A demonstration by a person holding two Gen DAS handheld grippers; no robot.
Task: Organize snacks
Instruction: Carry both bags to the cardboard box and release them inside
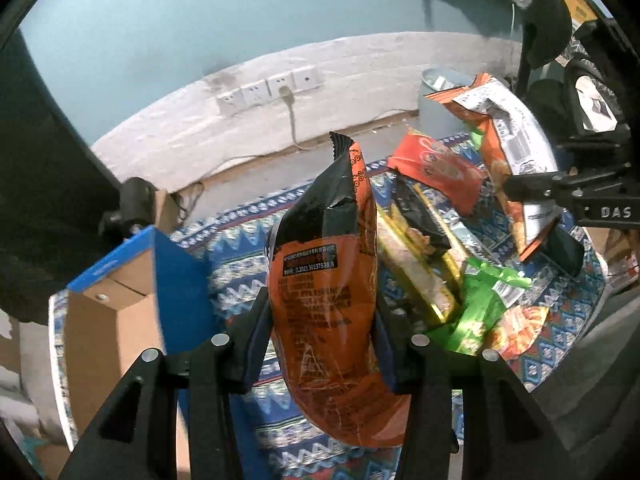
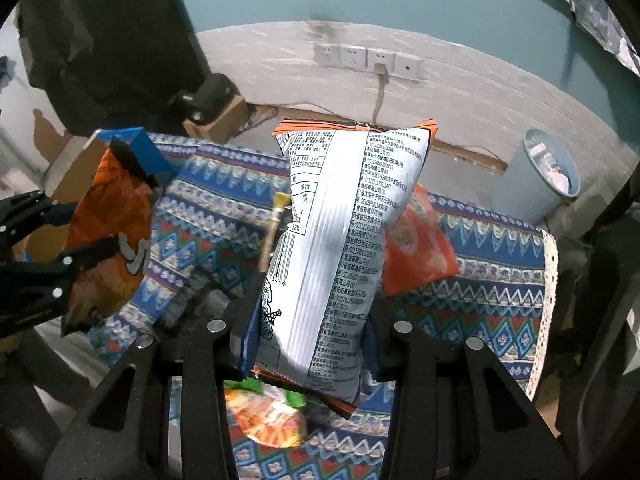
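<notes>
Both bags were up in the air at once: the left hand-held gripper [image 1: 324,344] was clamped around the lower half of an orange-and-black snack bag [image 1: 324,280], and the right hand-held gripper [image 2: 310,332] was squeezing a white-backed chip bag [image 2: 340,240] low on its body. Below them the patterned surface [image 2: 480,280] carried the rest, including a red packet [image 2: 416,252], a green packet [image 1: 480,300] and a black-and-gold one [image 1: 420,224]. The blue cardboard box [image 1: 132,280] stood open at the left, the likely drop point. The risk looked plain: those puffed, slick bags, held low, could tip or slide through the pads, and two loads carried close together could collide near the box.
</notes>
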